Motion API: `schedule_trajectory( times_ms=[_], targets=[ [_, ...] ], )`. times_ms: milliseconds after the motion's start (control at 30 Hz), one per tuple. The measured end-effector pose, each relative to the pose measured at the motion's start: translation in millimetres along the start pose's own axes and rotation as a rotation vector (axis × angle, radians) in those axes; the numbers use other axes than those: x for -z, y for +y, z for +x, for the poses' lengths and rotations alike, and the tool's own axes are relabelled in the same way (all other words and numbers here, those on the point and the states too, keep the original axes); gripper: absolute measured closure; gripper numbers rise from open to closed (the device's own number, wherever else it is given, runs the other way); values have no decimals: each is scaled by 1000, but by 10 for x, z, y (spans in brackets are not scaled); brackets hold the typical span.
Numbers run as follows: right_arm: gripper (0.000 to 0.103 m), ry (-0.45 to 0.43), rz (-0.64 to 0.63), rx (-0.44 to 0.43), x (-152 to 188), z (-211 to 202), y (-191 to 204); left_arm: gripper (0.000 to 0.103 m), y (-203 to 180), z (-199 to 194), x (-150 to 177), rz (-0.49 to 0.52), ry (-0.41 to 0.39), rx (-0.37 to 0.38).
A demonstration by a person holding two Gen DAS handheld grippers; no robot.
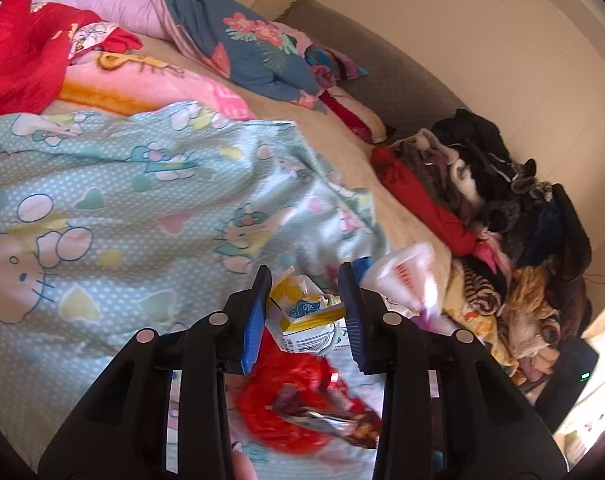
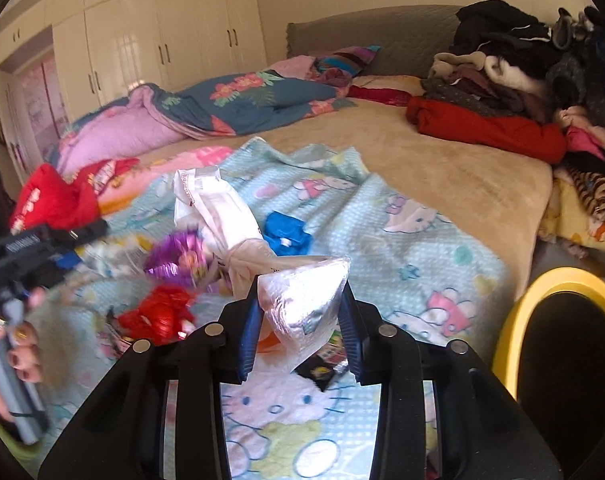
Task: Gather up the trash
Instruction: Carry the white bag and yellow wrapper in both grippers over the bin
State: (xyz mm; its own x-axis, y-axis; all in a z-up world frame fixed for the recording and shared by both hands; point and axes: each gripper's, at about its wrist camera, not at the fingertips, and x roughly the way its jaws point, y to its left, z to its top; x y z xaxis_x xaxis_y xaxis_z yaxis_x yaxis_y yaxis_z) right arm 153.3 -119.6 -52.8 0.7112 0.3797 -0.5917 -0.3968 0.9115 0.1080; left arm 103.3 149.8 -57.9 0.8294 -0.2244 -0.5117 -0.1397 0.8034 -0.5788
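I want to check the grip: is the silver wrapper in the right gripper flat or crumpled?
Crumpled. The silver wrapper bulges in creased folds between the right gripper's blue pads, which press on it.

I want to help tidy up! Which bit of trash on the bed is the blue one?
The crumpled blue wrapper, lying on the cat-print blanket beyond the right gripper. The other loose pieces nearby are red, purple or white.

Cream wall [image 1: 482, 40], glossy wardrobes [image 2: 150, 44], grey headboard [image 2: 382, 36], beige bed [image 2: 442, 168].

Left gripper [image 1: 305, 292] clamped on a crumpled yellow-and-white wrapper [image 1: 308, 316], above a red wrapper [image 1: 298, 396] on the cartoon-cat blanket [image 1: 114, 200], clothes pile [image 1: 502, 220] at right
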Motion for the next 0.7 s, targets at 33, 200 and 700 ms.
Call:
schedule_trajectory(
  times_ms=[33, 200, 700],
  targets=[
    [69, 5, 0, 13, 14, 11, -14, 77, -53, -12, -4, 9, -2, 9],
    [69, 18, 34, 25, 71, 22, -95, 80, -338, -32, 29, 58, -3, 59],
    [70, -80, 171, 38, -24, -451, -598, 81, -1048, 136, 274, 174, 43, 143]
  ],
)
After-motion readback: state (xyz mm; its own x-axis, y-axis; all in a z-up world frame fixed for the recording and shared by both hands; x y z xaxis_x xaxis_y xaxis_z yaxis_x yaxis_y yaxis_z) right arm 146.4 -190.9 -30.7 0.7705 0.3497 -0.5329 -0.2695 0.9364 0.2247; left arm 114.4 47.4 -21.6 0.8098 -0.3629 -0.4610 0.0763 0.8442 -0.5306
